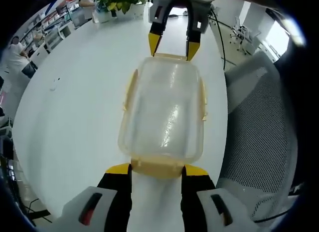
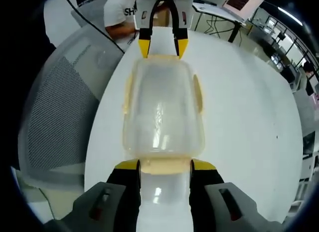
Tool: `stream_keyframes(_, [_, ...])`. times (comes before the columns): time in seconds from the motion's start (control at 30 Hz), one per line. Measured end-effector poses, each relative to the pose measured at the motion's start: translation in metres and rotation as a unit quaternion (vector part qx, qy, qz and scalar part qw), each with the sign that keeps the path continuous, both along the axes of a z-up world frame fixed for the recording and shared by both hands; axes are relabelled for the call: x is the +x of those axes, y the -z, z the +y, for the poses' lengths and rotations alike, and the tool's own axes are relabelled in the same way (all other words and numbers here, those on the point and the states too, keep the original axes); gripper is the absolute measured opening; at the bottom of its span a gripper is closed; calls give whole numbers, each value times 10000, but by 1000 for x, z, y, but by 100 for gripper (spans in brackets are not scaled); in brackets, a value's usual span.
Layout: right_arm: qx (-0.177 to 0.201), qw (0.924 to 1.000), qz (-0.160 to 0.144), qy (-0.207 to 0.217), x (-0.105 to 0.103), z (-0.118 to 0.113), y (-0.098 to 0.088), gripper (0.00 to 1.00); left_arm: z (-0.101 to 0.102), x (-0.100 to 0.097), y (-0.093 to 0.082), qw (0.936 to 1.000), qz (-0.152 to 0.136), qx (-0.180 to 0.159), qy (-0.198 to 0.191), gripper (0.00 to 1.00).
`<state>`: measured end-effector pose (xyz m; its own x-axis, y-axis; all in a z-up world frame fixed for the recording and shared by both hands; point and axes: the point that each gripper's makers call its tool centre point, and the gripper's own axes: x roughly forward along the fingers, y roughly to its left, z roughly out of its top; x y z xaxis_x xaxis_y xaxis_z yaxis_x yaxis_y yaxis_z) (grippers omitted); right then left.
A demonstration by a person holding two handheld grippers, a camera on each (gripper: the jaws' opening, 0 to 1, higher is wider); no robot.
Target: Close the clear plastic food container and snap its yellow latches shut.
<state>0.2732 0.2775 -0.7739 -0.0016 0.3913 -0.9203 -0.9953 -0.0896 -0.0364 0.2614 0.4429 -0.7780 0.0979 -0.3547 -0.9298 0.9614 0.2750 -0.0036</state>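
Clear container [image 2: 162,110], lid on, lies on white desk [image 2: 249,107]. Right gripper [image 2: 164,167] fingers flank its near yellow latch [image 2: 164,165]; left gripper [image 2: 163,48] (opposite end) straddles the far latch. Mesh chair [image 2: 60,117] alongside.

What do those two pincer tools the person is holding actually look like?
Both look alike. The left gripper has two black jaws with yellow tips rising from pale grey housings, each with a dark slot showing a red mark. The right gripper matches it. Seen from opposite, each has a white body behind the black jaws.
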Motion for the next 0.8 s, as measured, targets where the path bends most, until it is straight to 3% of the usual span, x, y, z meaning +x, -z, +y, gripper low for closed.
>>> stream_keyframes(0.8, [-27,10000,13,-34,8,-35,4,34,-36,6,1,9999,46,-61,-65,32])
